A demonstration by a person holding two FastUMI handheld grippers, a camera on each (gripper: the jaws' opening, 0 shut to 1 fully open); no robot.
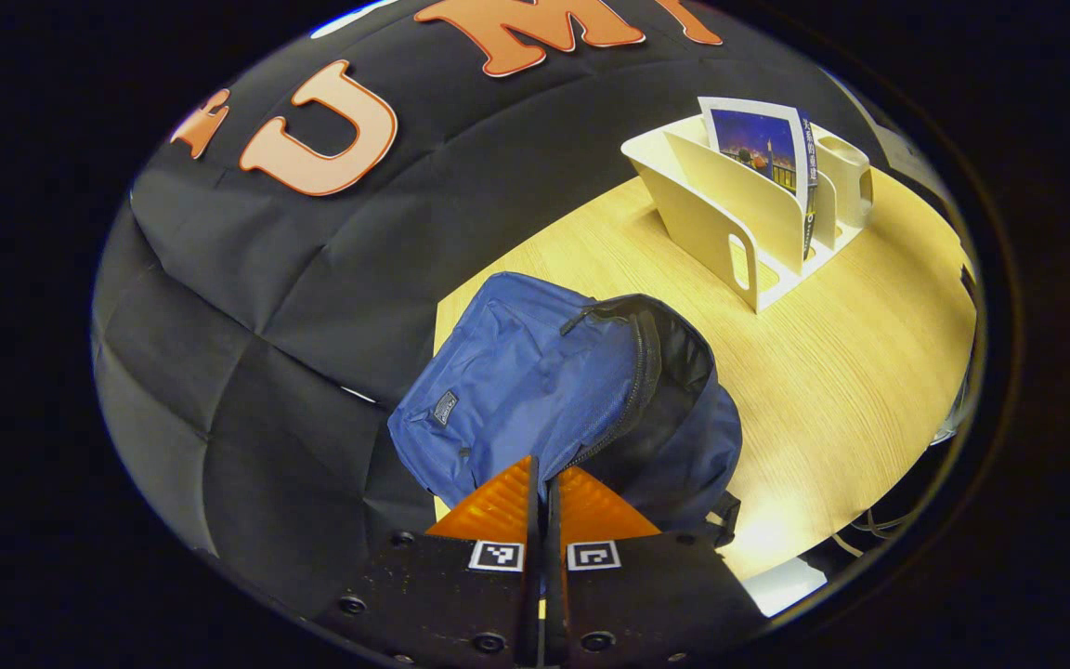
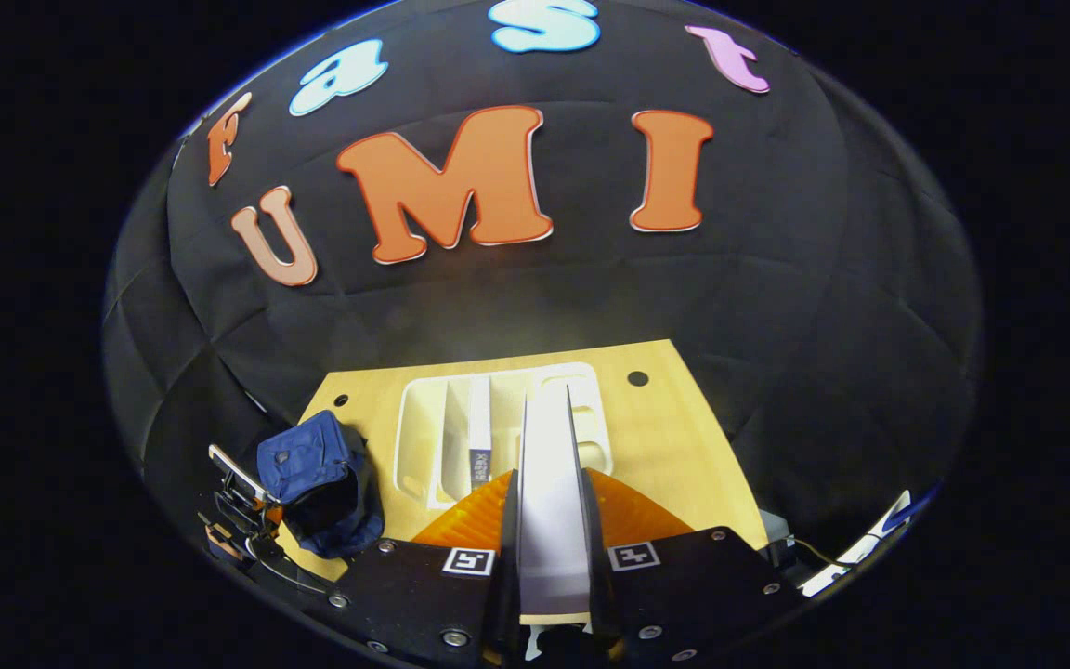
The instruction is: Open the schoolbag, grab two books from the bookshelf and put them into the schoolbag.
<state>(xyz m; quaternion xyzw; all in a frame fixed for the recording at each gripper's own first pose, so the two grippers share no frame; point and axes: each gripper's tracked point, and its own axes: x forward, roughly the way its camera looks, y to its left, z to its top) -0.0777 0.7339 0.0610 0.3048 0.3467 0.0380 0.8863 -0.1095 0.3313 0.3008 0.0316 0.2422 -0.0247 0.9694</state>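
Note:
The blue schoolbag (image 1: 516,381) lies on the wooden table (image 1: 851,372) with its zipper undone and its dark inside showing. My left gripper (image 1: 544,476) is shut on the zipper edge at the bag's near side. Farther back stands the white bookshelf (image 1: 721,204), with one dark blue book (image 1: 763,144) upright in a slot. In the right gripper view, my right gripper (image 2: 549,476) is shut on a book (image 2: 549,437), held spine down with its white page edge up, above the bookshelf (image 2: 424,437). The schoolbag (image 2: 312,474) lies left of the shelf, with the left gripper (image 2: 238,520) beside it.
The bookshelf has several slots and a round cup-like holder (image 1: 846,177) at its far end. Black cloth walls the table's back and left. Cables (image 1: 879,525) hang at the table's near right edge. Two small holes (image 2: 637,378) mark the tabletop.

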